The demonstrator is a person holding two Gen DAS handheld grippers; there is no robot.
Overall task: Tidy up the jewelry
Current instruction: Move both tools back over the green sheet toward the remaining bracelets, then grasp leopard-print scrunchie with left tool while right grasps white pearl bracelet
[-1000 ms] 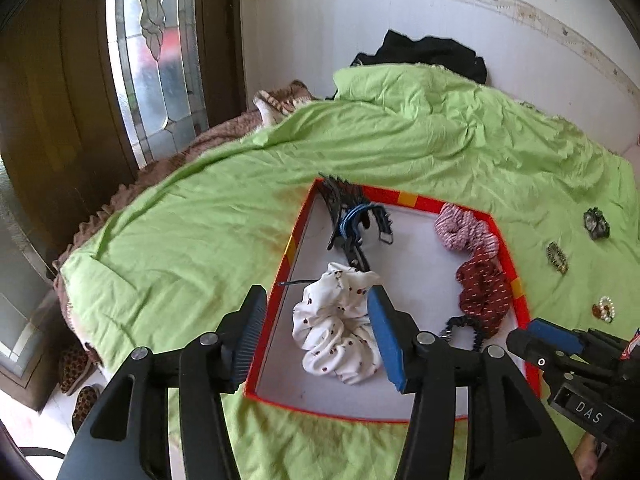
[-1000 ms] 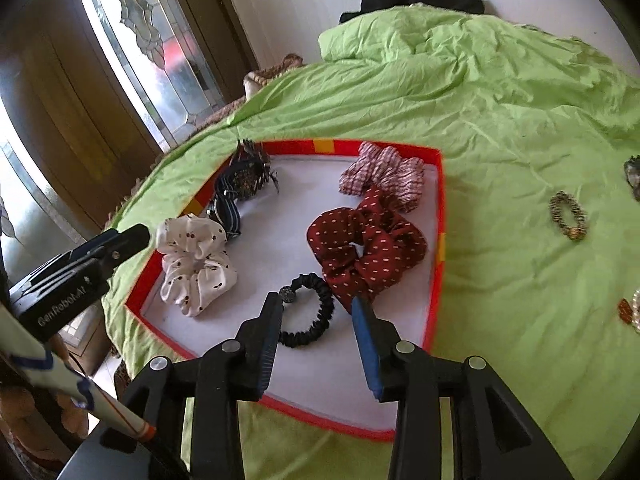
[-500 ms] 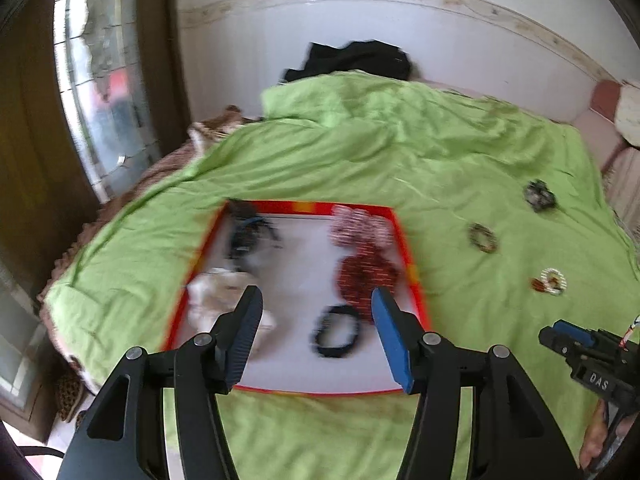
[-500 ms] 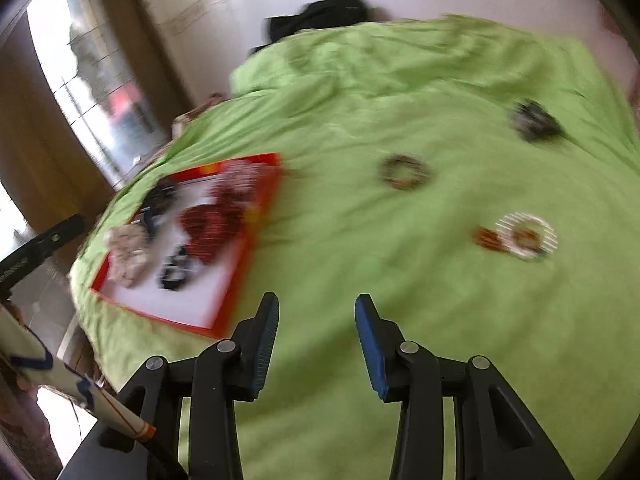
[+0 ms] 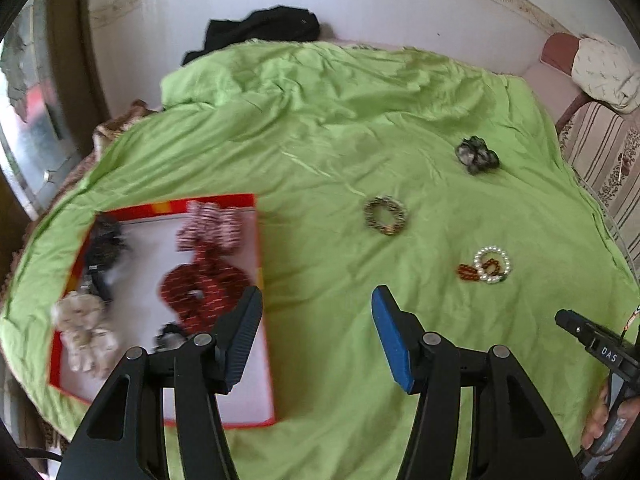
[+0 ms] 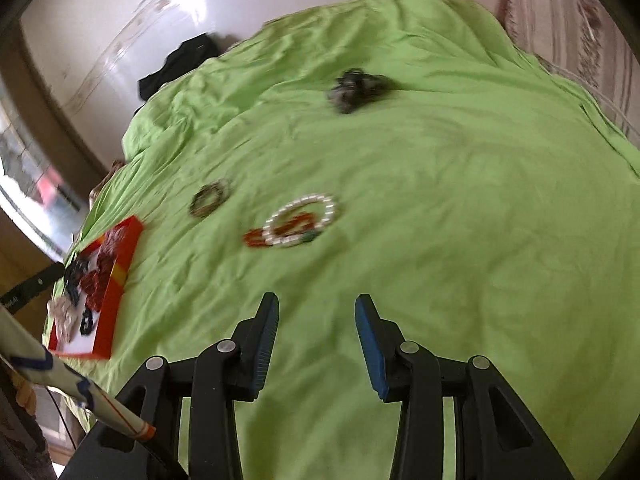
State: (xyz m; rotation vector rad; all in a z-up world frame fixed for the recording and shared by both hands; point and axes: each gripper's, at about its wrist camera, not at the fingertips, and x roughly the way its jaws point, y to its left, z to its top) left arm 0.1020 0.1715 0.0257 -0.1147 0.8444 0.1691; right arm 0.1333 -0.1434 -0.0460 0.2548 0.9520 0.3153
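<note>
A red-rimmed white tray lies on the green bedspread at the left and holds several scrunchies, among them a dark red dotted one and a white one. It also shows in the right wrist view. Loose on the bed lie a beaded bracelet, a pearl and red bead bracelet and a dark scrunchie. My left gripper is open and empty, just right of the tray. My right gripper is open and empty, short of the pearl bracelet.
A black garment lies at the head of the bed against the white wall. A patterned chair or sofa stands to the right of the bed. A glass door is at the left.
Both grippers have swung right, away from the tray and toward the loose bracelets on the bedspread. Both have stayed open and empty.
</note>
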